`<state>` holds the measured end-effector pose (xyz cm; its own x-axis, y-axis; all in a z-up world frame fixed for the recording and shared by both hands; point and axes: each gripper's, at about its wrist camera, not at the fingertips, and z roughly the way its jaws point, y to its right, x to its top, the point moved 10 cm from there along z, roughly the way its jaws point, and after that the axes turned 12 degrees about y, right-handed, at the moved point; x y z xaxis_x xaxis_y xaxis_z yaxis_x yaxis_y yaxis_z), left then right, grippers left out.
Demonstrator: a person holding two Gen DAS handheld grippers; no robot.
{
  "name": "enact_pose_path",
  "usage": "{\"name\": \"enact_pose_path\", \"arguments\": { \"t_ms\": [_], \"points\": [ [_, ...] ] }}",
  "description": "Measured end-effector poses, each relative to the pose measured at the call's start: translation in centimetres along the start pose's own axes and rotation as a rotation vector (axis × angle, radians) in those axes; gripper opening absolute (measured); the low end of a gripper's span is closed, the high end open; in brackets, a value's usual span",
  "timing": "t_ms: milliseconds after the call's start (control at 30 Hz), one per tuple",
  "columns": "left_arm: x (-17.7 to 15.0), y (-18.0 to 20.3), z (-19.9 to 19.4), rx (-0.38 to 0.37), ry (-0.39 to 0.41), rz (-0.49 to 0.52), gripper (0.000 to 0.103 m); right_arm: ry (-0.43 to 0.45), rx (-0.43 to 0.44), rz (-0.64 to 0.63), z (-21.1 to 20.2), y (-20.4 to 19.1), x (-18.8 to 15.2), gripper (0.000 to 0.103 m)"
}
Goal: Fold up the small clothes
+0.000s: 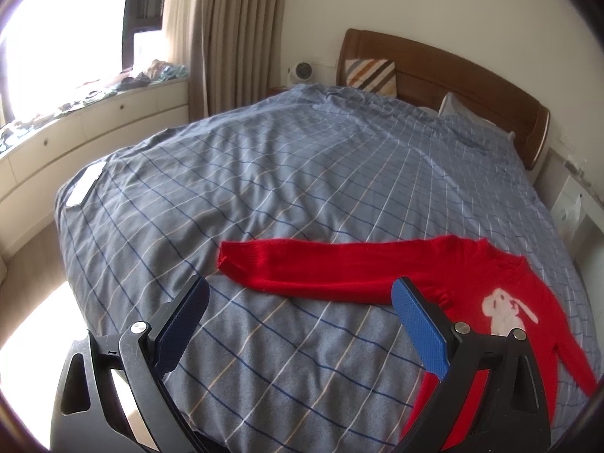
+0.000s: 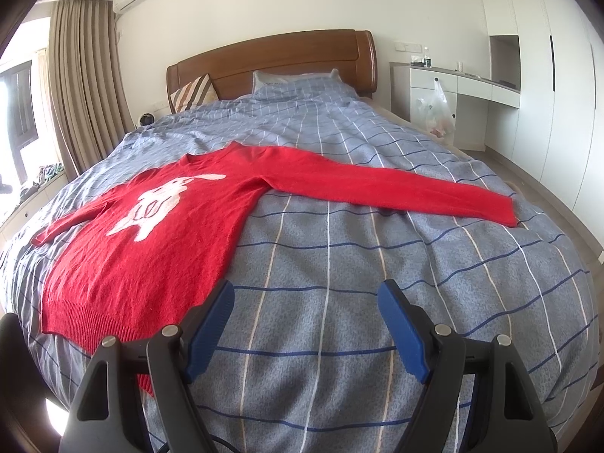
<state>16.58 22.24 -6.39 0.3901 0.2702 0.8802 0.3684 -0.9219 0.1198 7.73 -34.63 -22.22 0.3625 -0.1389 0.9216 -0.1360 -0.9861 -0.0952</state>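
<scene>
Garment: we see one red sweater (image 2: 158, 241) with a white rabbit motif, spread flat and face up on the checked bedspread (image 2: 339, 302), hem near, collar far.
Long axis: sleeves run left–right across the bed; body runs near–far.
Left gripper (image 1: 302, 298): jaws wide, nothing between them; the left sleeve (image 1: 302, 266) lies just beyond the tips, cuff towards the left.
Right gripper (image 2: 305, 302): jaws wide, empty, over bare bedspread; the hem corner sits just left of its left finger.
Right sleeve (image 2: 396, 190): stretches to the far right, well apart from the right jaws.
Judgement: we reckon the left hand is nearer its sleeve; a sleeve-in fold comes first.
</scene>
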Motion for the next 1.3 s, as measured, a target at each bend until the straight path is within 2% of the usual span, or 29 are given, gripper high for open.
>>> {"name": "enact_pose_path", "arguments": {
  "t_ms": [500, 1300],
  "points": [
    [-0.4, 1.6, -0.6, -0.025, 0.005, 0.038, 0.098, 0.006, 0.001, 0.002, 0.1, 0.0, -0.1, 0.078],
    [-1.2, 1.5, -0.4, -0.023, -0.013, 0.04, 0.098, 0.01, 0.002, 0.007, 0.2, 0.0, -0.1, 0.078]
  ]
}}
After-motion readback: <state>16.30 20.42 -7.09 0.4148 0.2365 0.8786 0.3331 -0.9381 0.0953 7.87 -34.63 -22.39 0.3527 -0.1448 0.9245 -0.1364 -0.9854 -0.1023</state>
